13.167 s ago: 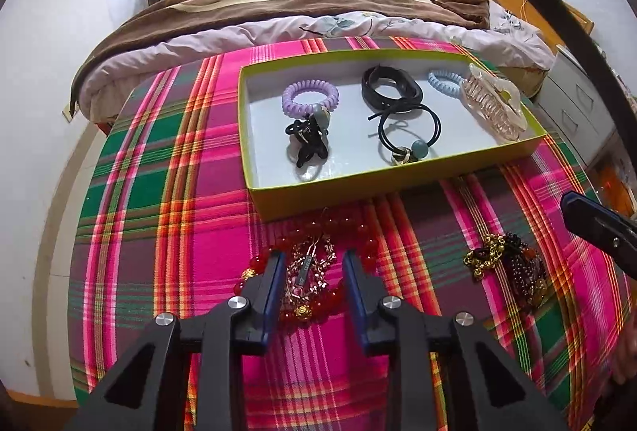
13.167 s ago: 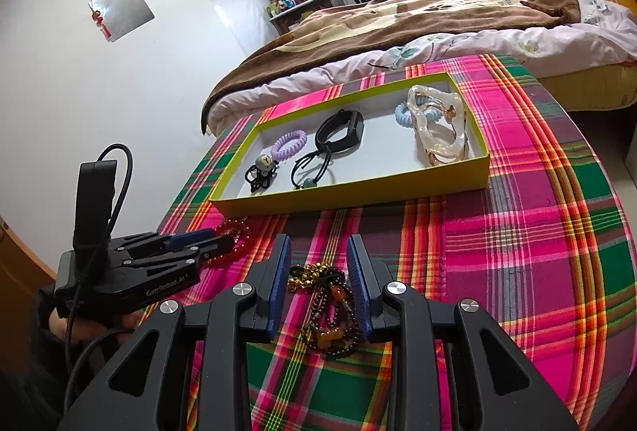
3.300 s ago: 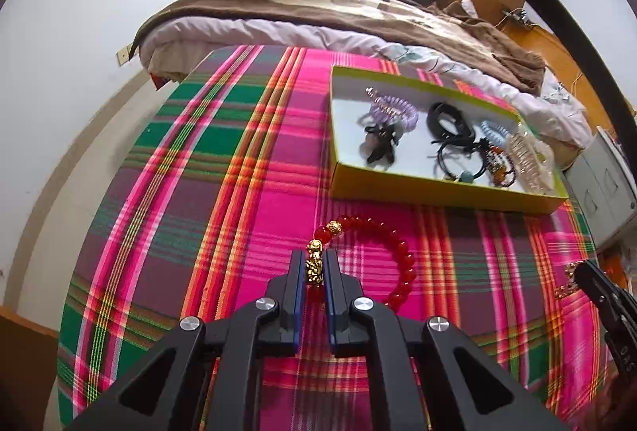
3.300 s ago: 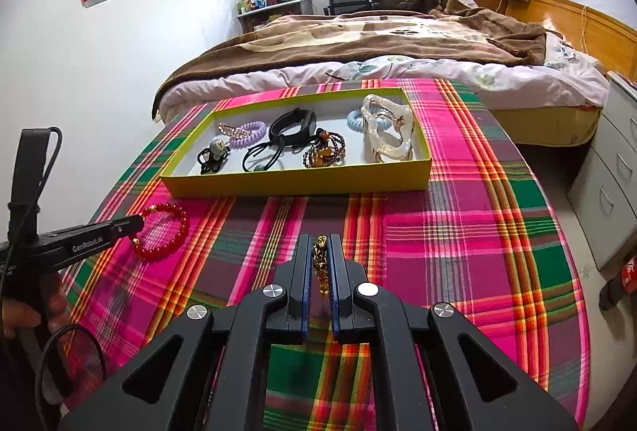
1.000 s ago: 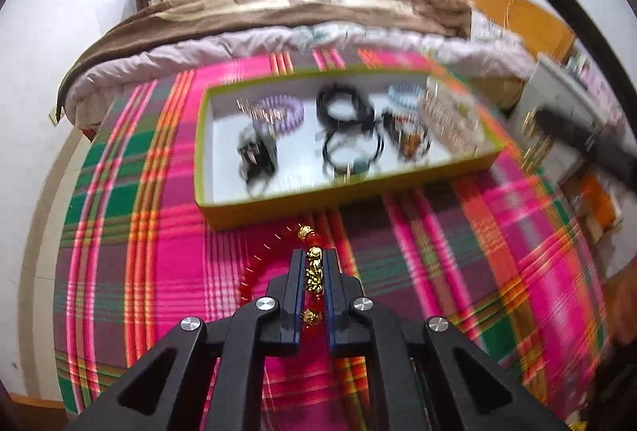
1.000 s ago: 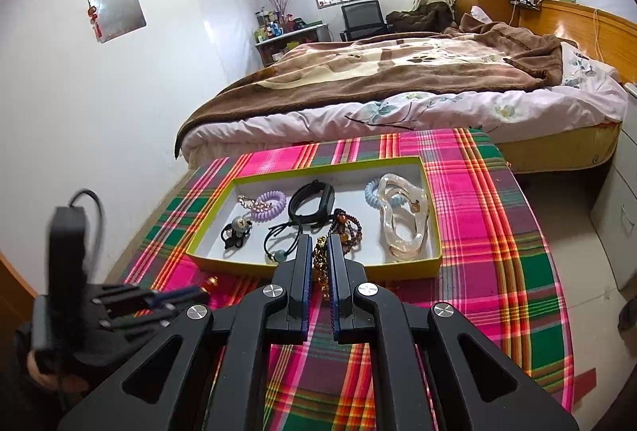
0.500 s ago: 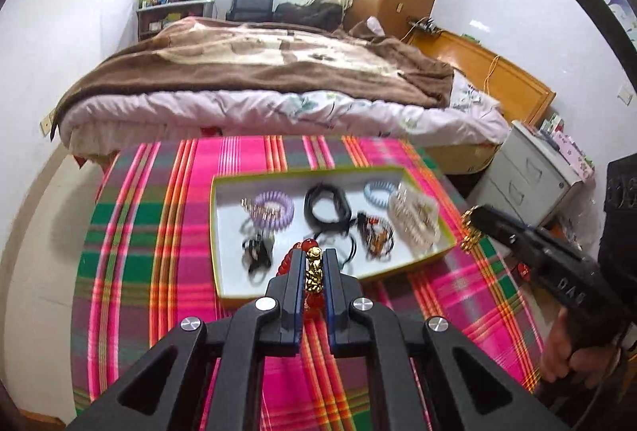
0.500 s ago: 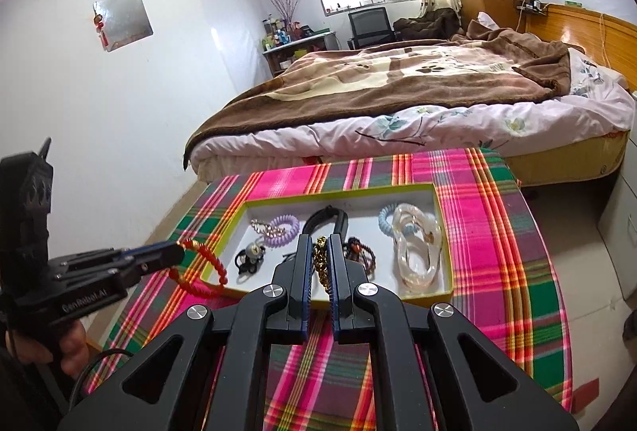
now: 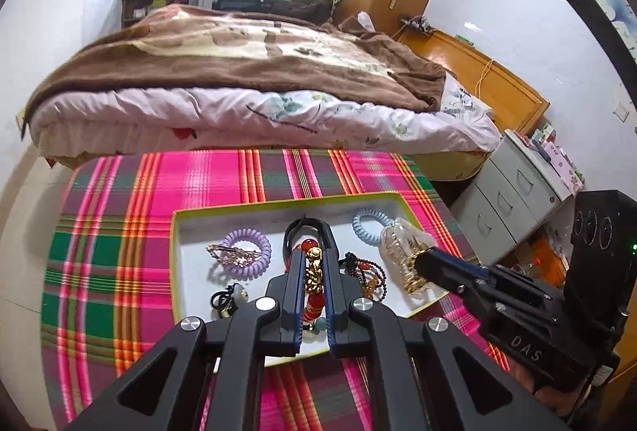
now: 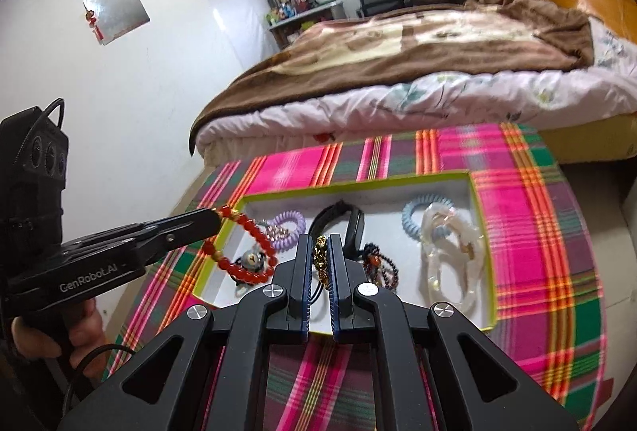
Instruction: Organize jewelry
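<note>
Both tongs were clamped: left tongs (image 9: 313, 273) on the red bracelet (image 10: 243, 245), right tongs (image 10: 321, 263) on the gold chain (image 10: 321, 260); I'd drop each into bare tray (image 9: 278, 210) space around 12 o'clock.

Lower loop of the red bead bracelet with gold charms (image 9: 314, 273) hidden behind the black fingers (image 9: 294, 295), black hair tie with a pale bead (image 9: 229, 298) partly covered by them, grey drawer cabinet (image 9: 513, 204) blurred, shelf clutter (image 10: 296, 6) too small to tell
</note>
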Demonstrator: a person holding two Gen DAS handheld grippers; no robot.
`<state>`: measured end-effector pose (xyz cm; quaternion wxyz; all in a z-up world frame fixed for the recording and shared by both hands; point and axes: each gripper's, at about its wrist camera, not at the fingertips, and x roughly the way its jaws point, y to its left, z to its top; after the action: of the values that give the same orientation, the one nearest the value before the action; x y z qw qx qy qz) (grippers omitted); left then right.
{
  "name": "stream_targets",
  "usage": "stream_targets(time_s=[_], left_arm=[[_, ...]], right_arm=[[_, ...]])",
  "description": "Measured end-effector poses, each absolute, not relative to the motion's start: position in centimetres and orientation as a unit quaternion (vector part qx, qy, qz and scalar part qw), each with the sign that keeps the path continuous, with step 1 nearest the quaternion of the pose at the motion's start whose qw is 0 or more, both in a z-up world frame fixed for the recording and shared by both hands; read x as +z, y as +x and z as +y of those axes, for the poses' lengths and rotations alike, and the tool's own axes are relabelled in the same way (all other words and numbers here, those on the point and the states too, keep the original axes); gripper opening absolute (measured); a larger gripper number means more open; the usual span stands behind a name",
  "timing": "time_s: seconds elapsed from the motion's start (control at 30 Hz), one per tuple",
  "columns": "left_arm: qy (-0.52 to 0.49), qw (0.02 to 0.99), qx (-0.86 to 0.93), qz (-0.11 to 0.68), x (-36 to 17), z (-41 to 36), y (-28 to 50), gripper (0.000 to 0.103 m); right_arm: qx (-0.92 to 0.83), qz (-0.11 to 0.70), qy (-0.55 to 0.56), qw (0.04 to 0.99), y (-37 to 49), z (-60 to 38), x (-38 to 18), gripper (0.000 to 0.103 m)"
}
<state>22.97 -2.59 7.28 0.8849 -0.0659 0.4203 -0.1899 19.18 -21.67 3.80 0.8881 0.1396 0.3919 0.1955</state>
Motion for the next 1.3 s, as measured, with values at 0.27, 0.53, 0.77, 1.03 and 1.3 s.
stream_targets(time_s=[0.27,0.53,0.77,1.03,1.3], left_arm=[[-0.074,0.869,-0.168,0.459,2.8,-1.7,24.7,0.008],[-0.076,0.864,-0.158,0.472,1.4,-0.9,25.0,0.008],[-0.076,0.861,-0.141,0.483,0.3,-0.3,24.7,0.008],[-0.060,0.866,-0.127,0.480,0.4,-0.4,24.0,0.030],[-0.050,0.876,-0.113,0.467,1.2,-0.2,22.6,0.053]], right_arm=[[0.202,0.445,0.169,0.856,20.7,-22.3,-0.2,0.007],[0.172,0.459,0.145,0.860,20.4,-22.4,-1.1,0.008],[0.140,0.457,0.090,0.874,19.9,-21.7,-1.0,0.008],[0.120,0.451,0.054,0.883,19.5,-21.1,-0.8,0.015],[0.116,0.437,0.048,0.891,18.5,-20.7,0.1,0.029]])
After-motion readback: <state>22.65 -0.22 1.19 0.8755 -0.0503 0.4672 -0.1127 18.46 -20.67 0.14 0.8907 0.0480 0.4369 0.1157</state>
